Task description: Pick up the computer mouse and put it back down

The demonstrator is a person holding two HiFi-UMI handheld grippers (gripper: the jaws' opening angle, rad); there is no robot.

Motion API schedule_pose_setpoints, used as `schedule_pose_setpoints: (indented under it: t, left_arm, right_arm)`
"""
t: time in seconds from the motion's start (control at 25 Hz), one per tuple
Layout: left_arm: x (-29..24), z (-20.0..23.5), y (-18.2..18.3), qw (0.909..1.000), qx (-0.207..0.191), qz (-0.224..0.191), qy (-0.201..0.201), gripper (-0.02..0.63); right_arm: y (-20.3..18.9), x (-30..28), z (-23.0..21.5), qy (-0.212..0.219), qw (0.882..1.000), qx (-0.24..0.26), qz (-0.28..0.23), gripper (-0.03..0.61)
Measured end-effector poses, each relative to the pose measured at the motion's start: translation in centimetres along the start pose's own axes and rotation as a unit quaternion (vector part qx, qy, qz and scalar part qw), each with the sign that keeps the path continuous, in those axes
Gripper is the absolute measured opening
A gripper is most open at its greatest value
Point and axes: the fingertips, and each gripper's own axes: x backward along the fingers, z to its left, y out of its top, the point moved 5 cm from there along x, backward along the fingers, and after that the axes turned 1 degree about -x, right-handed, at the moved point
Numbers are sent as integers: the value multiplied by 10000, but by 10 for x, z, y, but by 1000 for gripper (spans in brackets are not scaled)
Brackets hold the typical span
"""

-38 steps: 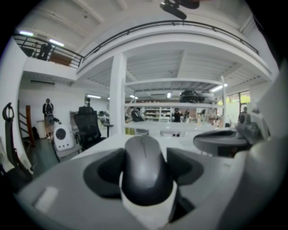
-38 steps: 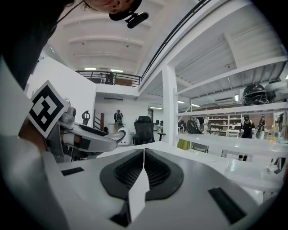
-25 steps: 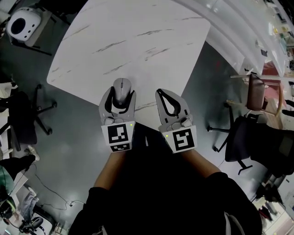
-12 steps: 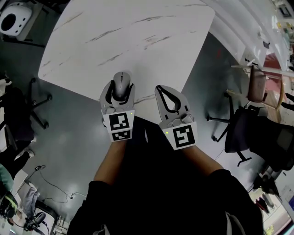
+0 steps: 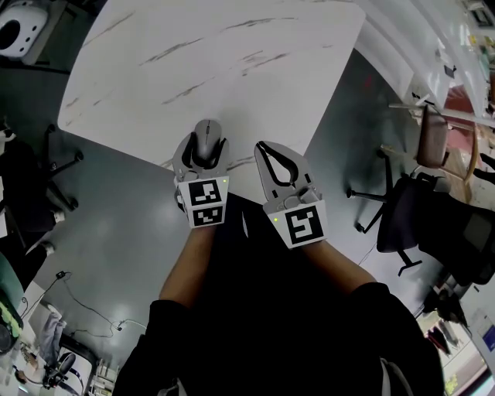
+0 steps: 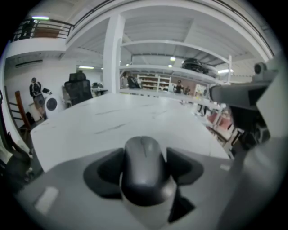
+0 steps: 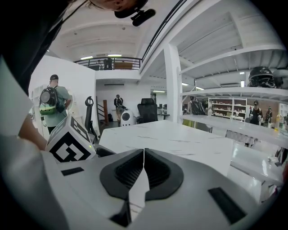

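Observation:
A grey computer mouse sits between the jaws of my left gripper, which is shut on its sides. The mouse hangs low over the near edge of the white marble table; whether it touches the top I cannot tell. My right gripper is beside it on the right, over the same edge, with its jaws shut tip to tip and nothing between them.
Black office chairs stand on the dark floor at the left and at the right. A white rounded device sits at the far left. People and shelving are in the background beyond the table.
Both grippers have sunk toward the table's near edge, the left one further, still carrying the mouse. Neither pair of jaws has changed.

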Motion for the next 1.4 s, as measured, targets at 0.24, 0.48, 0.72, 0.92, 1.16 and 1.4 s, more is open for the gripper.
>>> schedule_pose_setpoints:
  t: [0.24,0.48,0.72,0.92,1.16,1.4]
  left_arm:
    - [-6,-4,-7,9997,11,209,-87,302]
    - [-10,-7,-10,9992,-92,336,-179,314]
    - [-8,-8,-6,9998,-94,137,-112,405]
    - [8,0,19,9986,-259,-446,87,403]
    - [50,2,62,9910,-674,-1108,318,222]
    - [83,0,103,9821,-818,-1670,312,67]
  right_arm:
    - [-3,-1,0,24,10000,-19,48,20]
    - [-3,-3,-1,42,10000,-72,13,20]
    - [0,-3,-1,66,9999,-77,6,20]
    - [6,-2,-1,118,9999,24,-73,20]
    - [29,2,0,116,9993,120,-325,20]
    - [65,7,-7,16,9972,178,-725,20]
